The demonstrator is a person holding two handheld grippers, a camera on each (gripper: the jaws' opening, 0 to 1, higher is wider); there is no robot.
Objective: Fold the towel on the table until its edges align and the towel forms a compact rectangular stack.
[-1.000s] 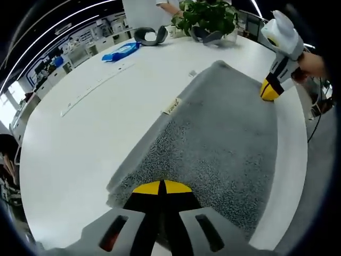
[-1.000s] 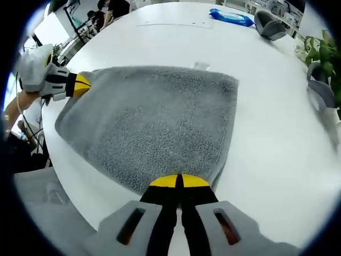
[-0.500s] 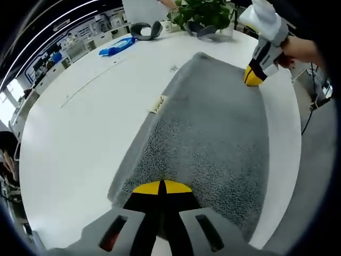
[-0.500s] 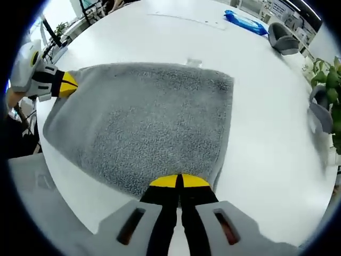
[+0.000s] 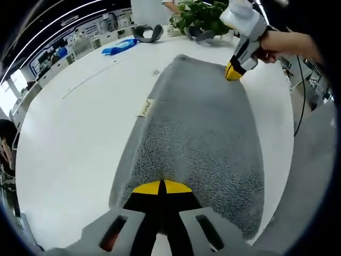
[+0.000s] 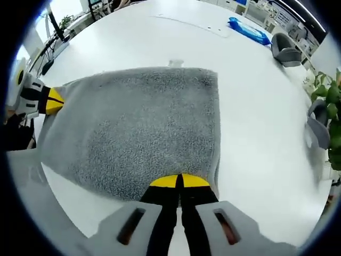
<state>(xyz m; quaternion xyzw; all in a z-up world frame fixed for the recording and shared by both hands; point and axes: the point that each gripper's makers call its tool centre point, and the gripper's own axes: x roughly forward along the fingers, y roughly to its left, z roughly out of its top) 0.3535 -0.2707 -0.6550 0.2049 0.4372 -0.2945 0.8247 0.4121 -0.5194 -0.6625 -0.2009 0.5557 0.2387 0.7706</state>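
A grey towel [image 5: 202, 133] is spread on the white table [image 5: 69, 138], close to the table's near edge. In the left gripper view, the left gripper [image 5: 161, 188] is clenched on one near corner of the towel, its yellow-tipped jaws pressed together over the cloth. At the towel's far corner on the same edge, the right gripper [image 5: 233, 72] is seen, held by a hand [image 5: 279, 42], with its yellow tip touching the fabric. A small label [image 5: 144, 108] lies at the towel's left edge.

In the right gripper view, the right gripper [image 6: 178, 182] is closed on a corner of the towel [image 6: 138, 128], and the left gripper [image 6: 47, 100] is seen at the opposite corner of the same edge. The towel lies flat, though a thicker folded border is seen along its right side.

Beyond the towel, a blue packet [image 6: 248, 31] and a grey curved object [image 6: 285, 52] rest on the table [image 6: 256, 138]. A green plant [image 5: 200, 13] stands at the table's far side.
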